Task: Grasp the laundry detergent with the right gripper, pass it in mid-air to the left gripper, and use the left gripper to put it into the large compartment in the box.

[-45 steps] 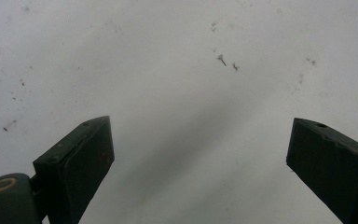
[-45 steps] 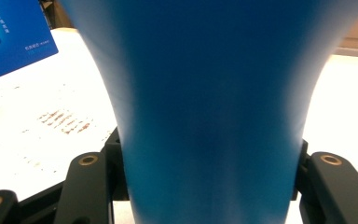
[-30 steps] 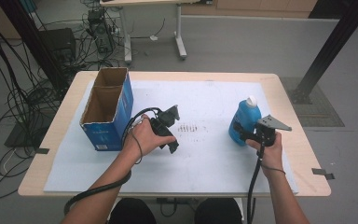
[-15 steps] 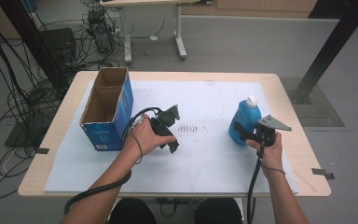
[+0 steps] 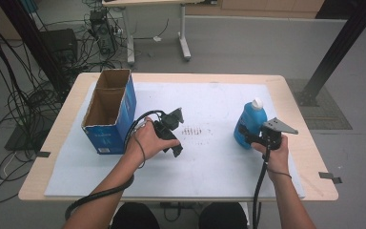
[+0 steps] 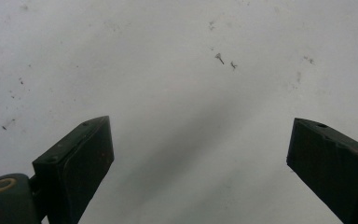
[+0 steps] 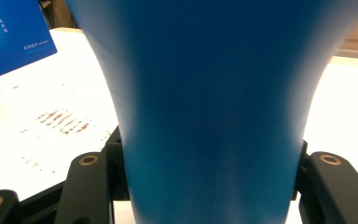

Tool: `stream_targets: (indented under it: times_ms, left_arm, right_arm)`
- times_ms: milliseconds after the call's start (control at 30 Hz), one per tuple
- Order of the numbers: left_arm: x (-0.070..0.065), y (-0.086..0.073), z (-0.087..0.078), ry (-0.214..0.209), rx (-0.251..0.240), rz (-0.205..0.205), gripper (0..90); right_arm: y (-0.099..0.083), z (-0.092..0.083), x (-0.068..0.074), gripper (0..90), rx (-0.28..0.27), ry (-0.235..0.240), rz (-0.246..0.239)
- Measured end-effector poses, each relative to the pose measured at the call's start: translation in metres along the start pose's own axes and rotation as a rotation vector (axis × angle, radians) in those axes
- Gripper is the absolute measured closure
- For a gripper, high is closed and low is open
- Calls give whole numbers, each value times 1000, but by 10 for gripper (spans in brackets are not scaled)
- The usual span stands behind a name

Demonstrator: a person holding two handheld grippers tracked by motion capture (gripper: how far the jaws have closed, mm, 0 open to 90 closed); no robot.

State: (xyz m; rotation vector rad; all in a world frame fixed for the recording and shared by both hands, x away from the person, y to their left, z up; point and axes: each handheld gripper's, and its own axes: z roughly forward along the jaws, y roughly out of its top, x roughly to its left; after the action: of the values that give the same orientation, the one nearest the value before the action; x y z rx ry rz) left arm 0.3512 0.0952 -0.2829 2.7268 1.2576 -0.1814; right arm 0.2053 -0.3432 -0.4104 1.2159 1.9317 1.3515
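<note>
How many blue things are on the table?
2. A blue bottle stands at the right, clamped in the right gripper. An open blue box sits at the left, beside the left gripper. The box's inside is partly hidden.

Smooth plastic, matt card and a scuffed white sheet over pale wood

The blue bottle [image 5: 249, 126] is showing smooth, faintly glossy plastic under a white plastic cap, and the jaws of the right hand-held gripper [image 5: 246, 136] are looking like matt black plastic with brass-coloured rivets. The open box [image 5: 109, 112] is showing printed blue card outside and raw brown cardboard inside. The surface [image 5: 295, 107] is showing pale wood at its rim, and its white matt sheet [image 5: 219, 164] is looking smudged with dark specks.
</note>
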Motion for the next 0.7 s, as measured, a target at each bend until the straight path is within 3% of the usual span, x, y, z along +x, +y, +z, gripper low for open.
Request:
stream_targets:
  times_ms: [700]
  left_arm:
    - [2,-2,-1,4,-2,-7,76]
  right_arm:
    - [0,0,1,419,0,-4,-10]
